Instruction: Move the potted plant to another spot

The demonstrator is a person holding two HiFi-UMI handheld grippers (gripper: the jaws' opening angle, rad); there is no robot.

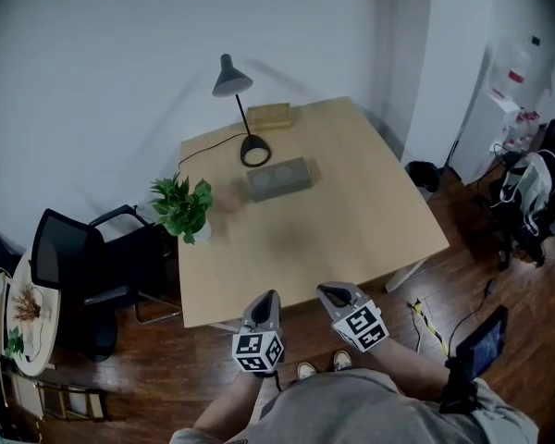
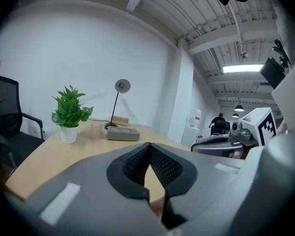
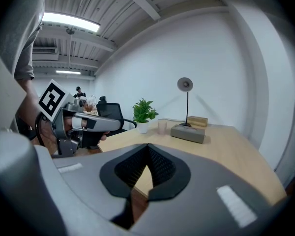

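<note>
Pale wooden, the rectangular table (image 1: 370,202) carries the green leafy potted plant (image 1: 185,213), upright in a small white pot at the table's left edge. A black gooseneck desk lamp (image 1: 243,109) and a flat grey box (image 1: 279,178) stand toward its far side. Just off the table's near edge, well apart from the plant, the left gripper (image 1: 268,298) and the right gripper (image 1: 331,290) each have their jaws pressed together on nothing.
</note>
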